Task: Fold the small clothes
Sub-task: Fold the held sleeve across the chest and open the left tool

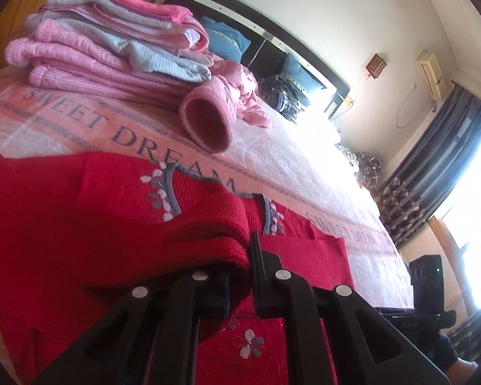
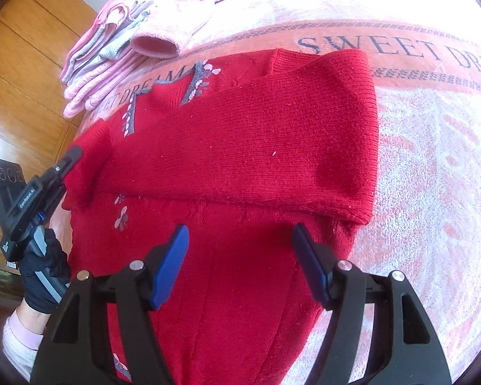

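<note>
Sweater (image 2: 240,147) cuff within left tool (image 1: 240,256)

1. The sweater (image 2: 240,147) is red ribbed knit, matt and slightly fuzzy.
2. The bedspread (image 2: 433,166) is pink textured cloth, matt.
3. The stack (image 1: 105,48) is soft pink and grey knits.
4. The wardrobe (image 2: 22,73) is glossy wood.
5. The right gripper (image 2: 240,260) is matt black plastic with blue pads and shiny metal pins.
</note>
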